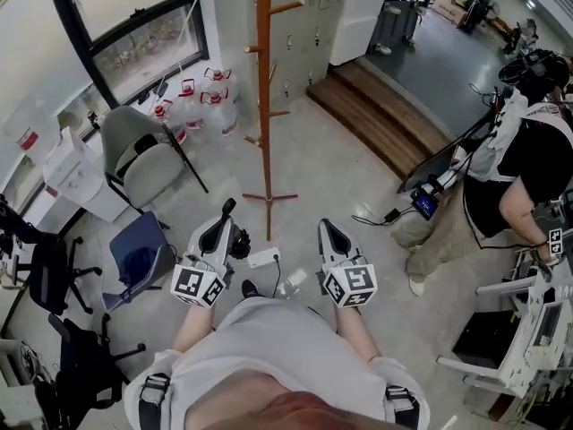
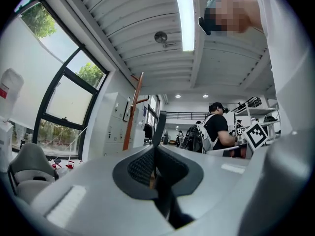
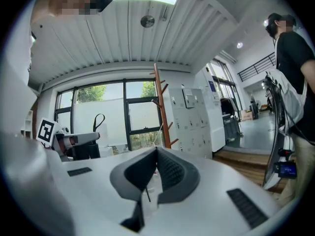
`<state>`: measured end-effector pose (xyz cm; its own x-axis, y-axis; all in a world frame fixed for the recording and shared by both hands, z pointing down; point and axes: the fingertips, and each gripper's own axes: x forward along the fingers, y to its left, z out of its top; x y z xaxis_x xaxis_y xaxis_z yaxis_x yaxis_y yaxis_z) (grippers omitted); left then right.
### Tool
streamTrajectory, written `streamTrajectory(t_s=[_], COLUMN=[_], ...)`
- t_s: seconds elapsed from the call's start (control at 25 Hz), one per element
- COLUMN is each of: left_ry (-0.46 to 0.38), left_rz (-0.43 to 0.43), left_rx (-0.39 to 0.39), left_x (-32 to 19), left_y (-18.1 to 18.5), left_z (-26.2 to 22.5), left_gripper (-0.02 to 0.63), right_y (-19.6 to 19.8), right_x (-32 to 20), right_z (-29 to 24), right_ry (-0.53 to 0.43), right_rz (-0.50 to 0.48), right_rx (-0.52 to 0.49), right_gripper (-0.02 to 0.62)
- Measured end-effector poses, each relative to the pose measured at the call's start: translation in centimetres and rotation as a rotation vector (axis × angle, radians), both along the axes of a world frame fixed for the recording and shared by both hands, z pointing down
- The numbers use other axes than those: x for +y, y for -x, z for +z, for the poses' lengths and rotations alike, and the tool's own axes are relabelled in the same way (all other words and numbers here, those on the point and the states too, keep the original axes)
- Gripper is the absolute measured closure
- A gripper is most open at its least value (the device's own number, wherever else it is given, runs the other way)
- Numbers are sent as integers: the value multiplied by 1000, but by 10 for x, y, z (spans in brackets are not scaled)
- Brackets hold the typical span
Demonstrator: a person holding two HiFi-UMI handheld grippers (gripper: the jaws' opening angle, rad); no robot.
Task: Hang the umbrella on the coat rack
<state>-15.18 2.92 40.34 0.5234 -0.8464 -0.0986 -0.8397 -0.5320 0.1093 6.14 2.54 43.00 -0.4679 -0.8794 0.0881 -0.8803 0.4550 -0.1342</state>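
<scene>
Two tools are held out just ahead of you. Your left tool (image 1: 227, 210) is pinching the black strap (image 2: 158, 128) of the black folded umbrella (image 1: 239, 243). Your right tool (image 1: 323, 227) is pressed together, empty. Farther ahead, well apart, the brown wooden coat rack (image 1: 264, 106) stands on the floor.
</scene>
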Motion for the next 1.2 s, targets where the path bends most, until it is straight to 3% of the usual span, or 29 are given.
streamTrajectory(t_s=[0.32, 0.64, 0.88, 1.2], left_ry=[-29, -15, -9, -28], left_rz=[70, 67, 0, -154], left_rx=[-10, -39, -40, -21], left_x=[-87, -137, -158, -173], left_y=[43, 53, 29, -9], left_z=[-3, 3, 3, -8], left_gripper=[591, 591, 591, 591], right_y=[44, 50, 29, -5], right_x=[-70, -119, -158, -200], right_z=[0, 4, 3, -1], right_ry=[-16, 2, -4, -21], right_rz=[75, 81, 6, -156], right_rx=[4, 4, -16, -10], right_gripper=[588, 588, 588, 588])
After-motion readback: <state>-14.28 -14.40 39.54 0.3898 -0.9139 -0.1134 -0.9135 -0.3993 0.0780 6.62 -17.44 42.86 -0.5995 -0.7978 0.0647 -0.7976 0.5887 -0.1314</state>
